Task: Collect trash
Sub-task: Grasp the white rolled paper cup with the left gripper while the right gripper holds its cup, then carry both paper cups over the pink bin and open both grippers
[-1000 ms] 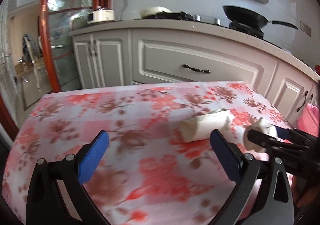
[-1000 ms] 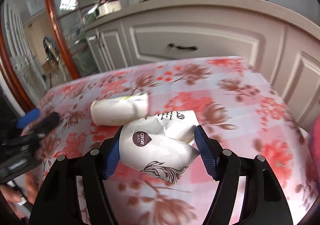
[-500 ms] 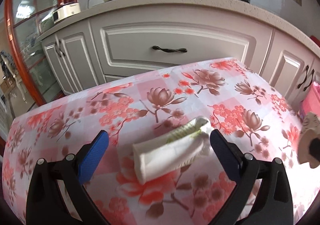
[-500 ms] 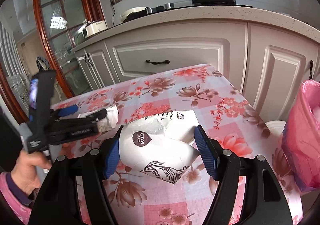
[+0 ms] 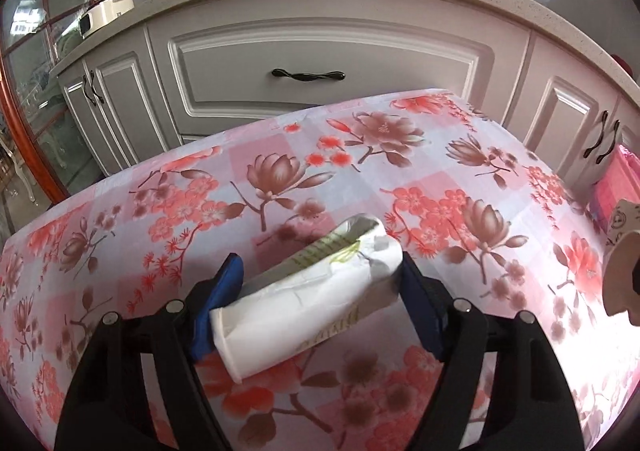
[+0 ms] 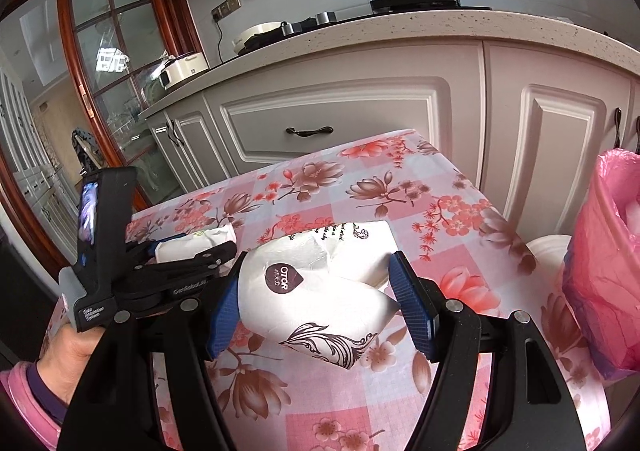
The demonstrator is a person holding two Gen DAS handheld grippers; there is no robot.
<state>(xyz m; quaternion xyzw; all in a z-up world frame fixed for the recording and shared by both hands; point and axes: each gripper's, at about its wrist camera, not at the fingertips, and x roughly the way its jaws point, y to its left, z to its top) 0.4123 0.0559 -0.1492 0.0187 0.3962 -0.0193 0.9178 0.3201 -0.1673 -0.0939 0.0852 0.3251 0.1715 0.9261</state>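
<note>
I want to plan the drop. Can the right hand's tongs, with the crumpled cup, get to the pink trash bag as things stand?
Probably yes. The right tongs already hold the crumpled cup, and the pink trash bag hangs open just past the table edge to the right, with nothing between them.

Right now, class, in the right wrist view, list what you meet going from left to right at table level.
Person's hand → left tool around a flattened white cup → right tool shut on a crumpled printed paper cup → pink bin bag at the right edge.
</note>
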